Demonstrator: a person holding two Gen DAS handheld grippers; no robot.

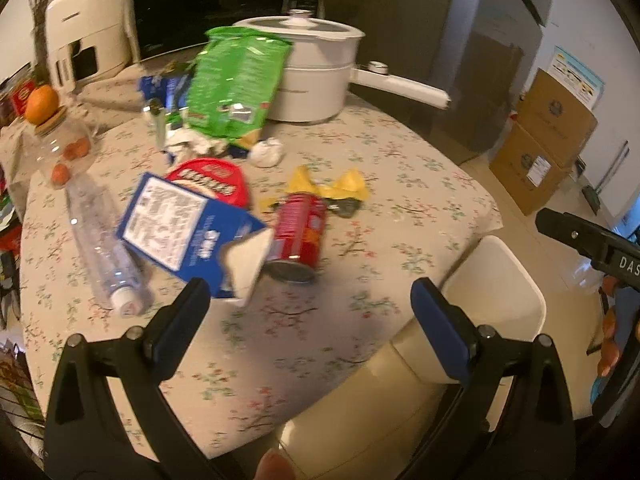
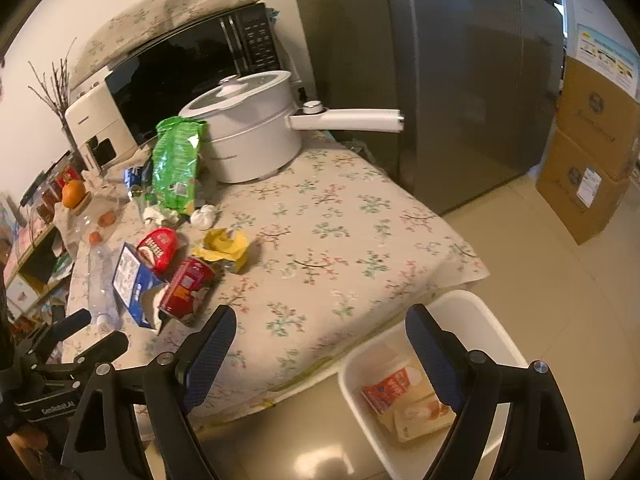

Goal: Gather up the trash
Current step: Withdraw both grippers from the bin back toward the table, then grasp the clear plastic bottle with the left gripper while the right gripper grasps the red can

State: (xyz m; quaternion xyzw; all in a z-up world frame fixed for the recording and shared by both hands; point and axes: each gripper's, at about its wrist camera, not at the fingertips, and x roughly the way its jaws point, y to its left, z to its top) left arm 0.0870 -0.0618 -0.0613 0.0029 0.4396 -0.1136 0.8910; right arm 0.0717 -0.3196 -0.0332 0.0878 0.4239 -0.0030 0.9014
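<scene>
Trash lies on the floral-cloth table (image 1: 360, 184): a red can (image 1: 298, 236) on its side, a torn blue carton (image 1: 188, 228), a red lid (image 1: 212, 180), a yellow wrapper (image 1: 332, 186), a clear plastic bottle (image 1: 104, 252), crumpled tissue (image 1: 268, 152) and a green bag (image 1: 236, 84). My left gripper (image 1: 310, 300) is open and empty, hovering just short of the can and carton. My right gripper (image 2: 320, 328) is open and empty over the table's near edge. A white bin (image 2: 496, 312) below the table holds a red-and-white wrapper (image 2: 390, 390).
A white lidded pot (image 1: 316, 68) with a long handle stands at the back, by a microwave (image 1: 208, 0) and a cream appliance (image 1: 86, 40). An orange (image 1: 41, 104) sits on a clear jar at left. Cardboard boxes (image 1: 548, 140) stand on the floor at right.
</scene>
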